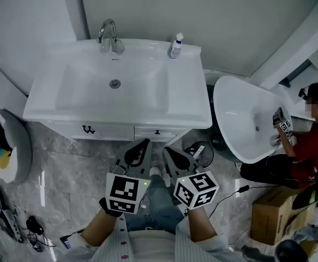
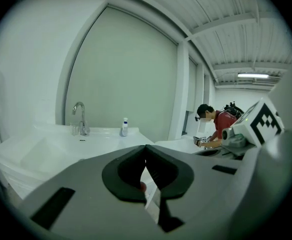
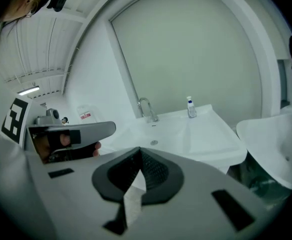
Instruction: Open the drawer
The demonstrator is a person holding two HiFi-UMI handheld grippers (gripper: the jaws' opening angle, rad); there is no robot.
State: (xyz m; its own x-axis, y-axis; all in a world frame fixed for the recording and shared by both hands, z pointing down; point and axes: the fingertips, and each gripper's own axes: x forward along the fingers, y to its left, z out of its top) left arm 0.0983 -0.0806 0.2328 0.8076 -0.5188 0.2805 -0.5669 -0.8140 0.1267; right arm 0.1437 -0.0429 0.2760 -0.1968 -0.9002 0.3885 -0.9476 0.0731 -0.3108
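White vanity surface (image 1: 186, 113) carries the basin. Its drawer (image 1: 157, 132) sits shut at 12 o'clock of my claws, so nothing is done yet. Left claw (image 1: 142, 146) and right claw (image 1: 168, 153) are both pressed together, empty, short of the handle. Grey marble floor (image 1: 66, 168); second basin (image 1: 240, 119) and a person (image 1: 311, 141) at 3 o'clock.

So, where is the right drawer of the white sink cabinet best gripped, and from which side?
Grip the small dark handle in the middle of the white drawer front. Come from the front, about level: it stands upright under the overhanging white basin rim, which likely blocks approach from above.
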